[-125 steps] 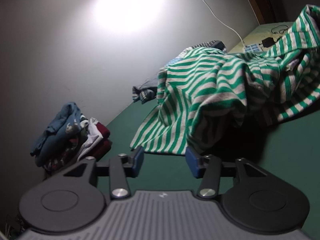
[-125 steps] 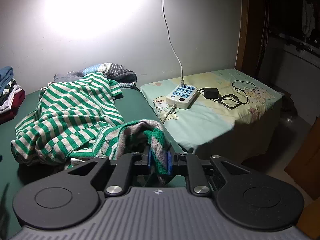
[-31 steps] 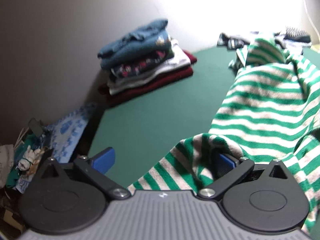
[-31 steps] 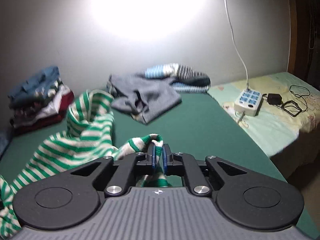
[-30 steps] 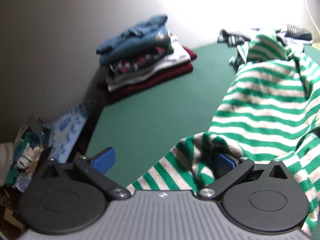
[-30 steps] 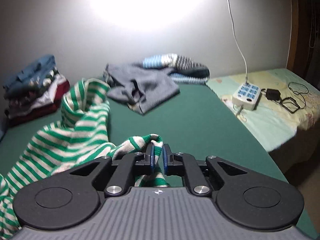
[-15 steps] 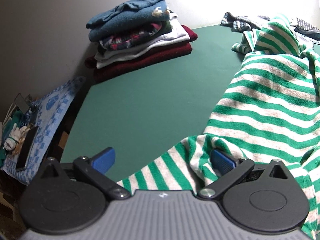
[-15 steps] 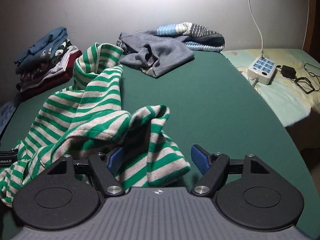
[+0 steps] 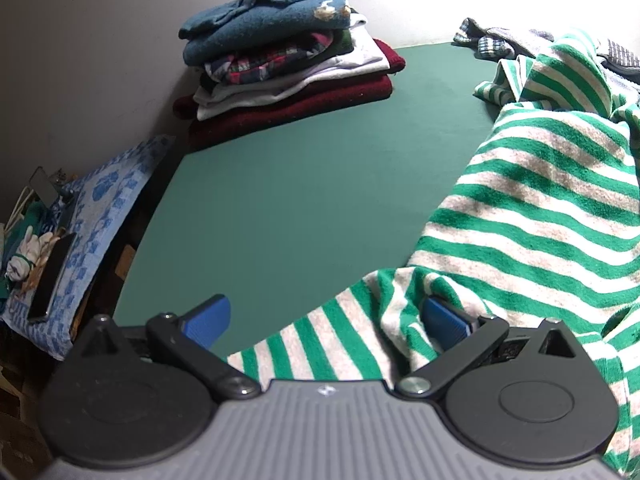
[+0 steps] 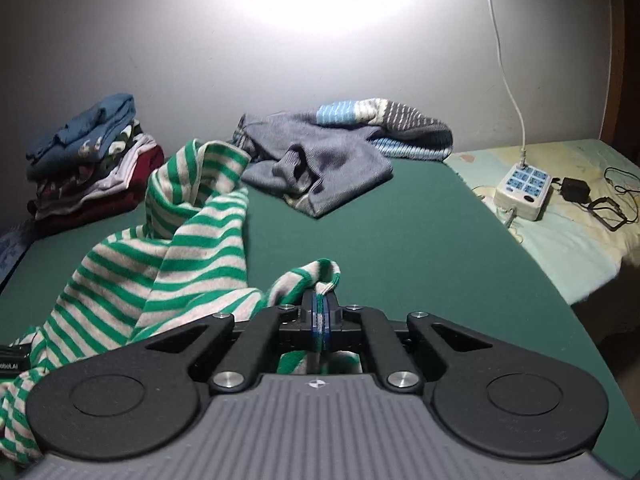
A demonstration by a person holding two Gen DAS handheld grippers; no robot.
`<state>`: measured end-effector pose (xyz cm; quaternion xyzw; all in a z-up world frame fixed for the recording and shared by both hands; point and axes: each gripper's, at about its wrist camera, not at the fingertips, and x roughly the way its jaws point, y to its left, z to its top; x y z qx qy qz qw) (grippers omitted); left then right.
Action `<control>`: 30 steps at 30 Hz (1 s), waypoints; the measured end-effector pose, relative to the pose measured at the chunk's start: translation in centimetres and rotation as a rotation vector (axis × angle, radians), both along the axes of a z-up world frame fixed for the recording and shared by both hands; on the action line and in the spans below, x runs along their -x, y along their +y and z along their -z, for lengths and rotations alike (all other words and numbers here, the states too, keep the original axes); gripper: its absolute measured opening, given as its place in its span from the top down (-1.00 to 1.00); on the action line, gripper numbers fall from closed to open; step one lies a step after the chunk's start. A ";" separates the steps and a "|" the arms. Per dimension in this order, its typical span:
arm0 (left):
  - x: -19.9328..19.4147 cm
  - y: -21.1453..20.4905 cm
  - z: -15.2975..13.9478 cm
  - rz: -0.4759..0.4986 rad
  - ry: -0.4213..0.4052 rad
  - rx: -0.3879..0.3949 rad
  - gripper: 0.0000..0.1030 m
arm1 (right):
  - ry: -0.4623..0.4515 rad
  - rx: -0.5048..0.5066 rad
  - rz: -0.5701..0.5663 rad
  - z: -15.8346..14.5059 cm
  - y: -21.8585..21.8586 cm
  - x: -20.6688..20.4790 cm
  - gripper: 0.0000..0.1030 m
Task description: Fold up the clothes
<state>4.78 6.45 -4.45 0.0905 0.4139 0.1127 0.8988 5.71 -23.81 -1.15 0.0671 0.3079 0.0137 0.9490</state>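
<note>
A green-and-white striped garment (image 9: 532,216) lies crumpled on the green bed surface (image 9: 300,200). My left gripper (image 9: 326,318) is open, low over the garment's near edge. The cloth covers its right blue pad (image 9: 444,320) and reaches into the gap, while the left pad (image 9: 208,316) is bare. In the right wrist view the striped garment (image 10: 192,240) spreads to the left with one part standing up in a peak. My right gripper (image 10: 320,316) is shut on a bunched fold of it, which pokes out above the pads.
A stack of folded clothes (image 9: 288,68) sits by the wall at the back left. A loose grey sweater pile (image 10: 320,168) lies at the back. A power strip (image 10: 524,188) with cables rests on the pale sheet at right. A blue towel (image 9: 100,208) holding a phone (image 9: 50,272) lies left of the bed.
Half a second ago my right gripper was open over the garment; it has now shut on a fold. My left gripper stays open and has moved slightly nearer the bed.
</note>
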 end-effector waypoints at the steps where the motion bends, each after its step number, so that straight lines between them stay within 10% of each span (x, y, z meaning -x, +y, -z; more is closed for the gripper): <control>1: 0.0 0.0 0.0 -0.003 0.000 0.001 -0.99 | 0.013 -0.003 0.016 0.2 -0.3 -0.1 0.94; 10: -0.1 0.1 0.1 0.004 0.002 0.001 -0.99 | 0.095 0.053 0.087 1.5 -1.7 0.1 0.86; 14: 0.1 -0.7 0.3 0.021 -0.011 -0.056 -0.99 | 0.030 0.086 0.070 0.1 -1.3 1.6 0.24; 21: -0.5 -1.7 0.1 0.012 0.017 -0.115 -0.99 | 0.051 0.129 -0.027 0.4 0.6 1.2 -0.14; 26: -0.8 -1.7 0.0 0.011 0.035 -0.118 -0.99 | 0.118 0.093 -0.050 2.0 0.9 -0.4 -0.13; 30: -0.6 -1.7 0.1 0.012 0.028 -0.116 -0.99 | 0.170 0.058 -0.058 3.3 1.1 -1.3 0.58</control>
